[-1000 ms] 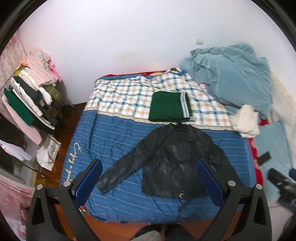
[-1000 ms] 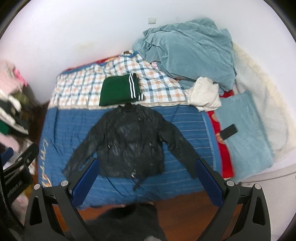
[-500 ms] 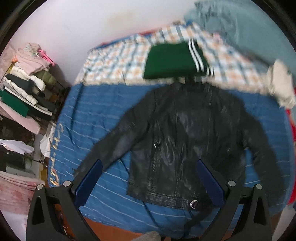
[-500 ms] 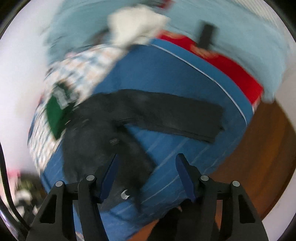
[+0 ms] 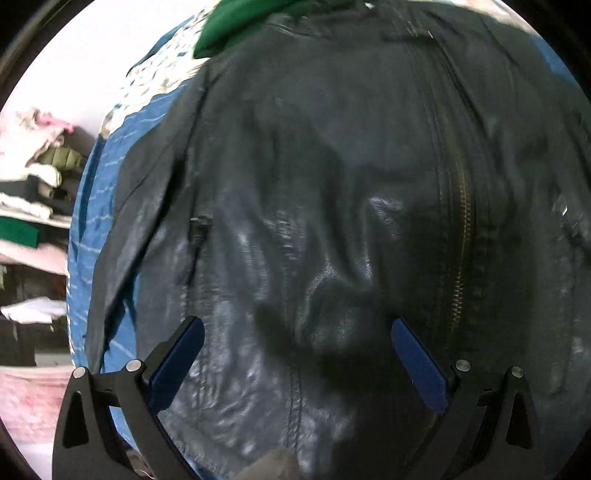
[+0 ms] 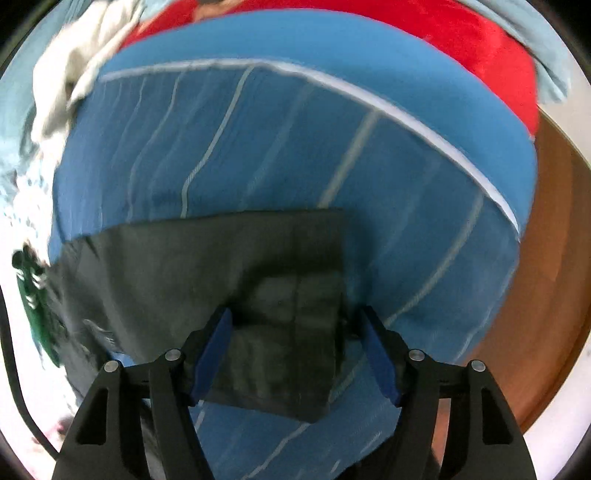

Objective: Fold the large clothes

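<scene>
A black leather jacket (image 5: 332, 184) lies spread flat on the blue striped bed cover (image 5: 96, 177), zipper up the front. My left gripper (image 5: 295, 354) is open, close above the jacket's lower front, left of the zipper. In the right wrist view the jacket's right sleeve (image 6: 221, 273) stretches across the cover (image 6: 332, 147). My right gripper (image 6: 295, 347) is open with the sleeve's cuff end lying between its blue pads, one at the left (image 6: 212, 354). I cannot tell whether either gripper touches the leather.
A folded green garment (image 5: 236, 22) lies just past the jacket's collar. Stacked clothes on a rack (image 5: 29, 177) stand left of the bed. A cream garment (image 6: 74, 62) and red sheet (image 6: 443, 40) lie beyond the sleeve; brown wooden floor (image 6: 546, 295) is at the right.
Both grippers have dropped from a high view of the whole bed to just above the jacket. The right one swung right over the sleeve's cuff and narrowed its opening.
</scene>
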Available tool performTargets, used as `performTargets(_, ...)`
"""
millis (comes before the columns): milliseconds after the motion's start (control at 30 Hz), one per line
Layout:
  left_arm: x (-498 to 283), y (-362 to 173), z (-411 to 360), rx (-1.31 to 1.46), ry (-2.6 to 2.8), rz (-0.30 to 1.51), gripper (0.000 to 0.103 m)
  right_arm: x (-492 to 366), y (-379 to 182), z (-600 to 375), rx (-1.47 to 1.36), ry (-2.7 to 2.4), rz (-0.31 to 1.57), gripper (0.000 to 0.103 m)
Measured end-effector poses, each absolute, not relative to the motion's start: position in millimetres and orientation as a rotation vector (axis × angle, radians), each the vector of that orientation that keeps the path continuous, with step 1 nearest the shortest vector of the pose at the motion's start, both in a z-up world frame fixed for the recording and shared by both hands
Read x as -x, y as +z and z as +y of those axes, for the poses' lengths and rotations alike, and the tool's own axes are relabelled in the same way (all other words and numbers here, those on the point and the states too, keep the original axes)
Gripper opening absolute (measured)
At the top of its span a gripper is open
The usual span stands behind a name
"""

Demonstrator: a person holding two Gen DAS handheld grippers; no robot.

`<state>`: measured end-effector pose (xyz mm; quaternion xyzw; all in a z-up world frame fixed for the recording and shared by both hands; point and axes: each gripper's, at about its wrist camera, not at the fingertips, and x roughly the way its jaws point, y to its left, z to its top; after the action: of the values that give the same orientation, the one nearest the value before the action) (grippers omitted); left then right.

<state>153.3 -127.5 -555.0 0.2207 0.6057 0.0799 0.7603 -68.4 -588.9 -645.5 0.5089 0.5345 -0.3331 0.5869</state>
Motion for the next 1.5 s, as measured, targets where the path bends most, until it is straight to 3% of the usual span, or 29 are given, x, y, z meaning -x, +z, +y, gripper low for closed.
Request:
performTargets(33, -152, -557, -130, -0.485, 0.177, 1.301, 0.103, 63, -644, -587, -1.157, -0.769, 1.232, 0.051)
performTargets(67, -150, -558, -133, -0.491, 0.181, 1.283, 0.103, 59, -640, -586, -1.108, -0.791, 1.24, 0.024)
performTargets(133, -145, -560, -139, -0.511, 0.182, 1.246, 0.103, 61, -628, -591, -1.076, -0.807, 1.189, 0.014)
performTargets(200, -139, -561, -148, -0.536, 0.179, 1.211, 0.103, 64, -607, -604, -1.019, -0.855, 1.123, 0.012)
performTargets(300, -132, -562, -153, -0.551, 0.191, 1.176, 0.103, 68, -597, -632, -0.962, -0.88, 1.063, 0.012)
performTargets(433, -129, -562, -158, -0.546, 0.2, 1.175, 0.103, 58, -611, -649, -1.053, -0.843, 1.091, 0.03)
performTargets(467, -128, -561, -158, -0.53, 0.205, 1.185, 0.103, 66, -604, -643, -1.061, -0.852, 1.069, 0.038)
performTargets(633, -143, -557, -141, -0.446, 0.208, 1.235, 0.103, 129, -561, -594, -1.202, -0.832, 0.915, 0.055)
performTargets(867, -166, -527, -132, -0.239, 0.124, 1.242, 0.103, 135, -664, -571, -1.572, -0.642, 0.709, 0.055)
performTargets(1200, -195, -525, -168, -0.199, 0.068, 1.237, 0.103, 125, -685, -582, -1.619, -0.639, 0.375, 0.057)
performTargets(1333, -202, -533, -177, -0.198, 0.065, 1.249, 0.103, 112, -685, -596, -1.583, -0.626, 0.336, 0.057)
performTargets(1400, -203, -536, -176, -0.204, 0.077, 1.258, 0.103, 102, -683, -604, -1.566, -0.647, 0.333, 0.03)
performTargets(1433, -204, -536, -175, -0.197, 0.079, 1.264, 0.103, 98, -679, -608, -1.554, -0.652, 0.344, 0.007)
performTargets(1500, -203, -535, -166, -0.181, 0.082, 1.274, 0.103, 89, -662, -613, -1.501, -0.671, 0.366, 0.004)
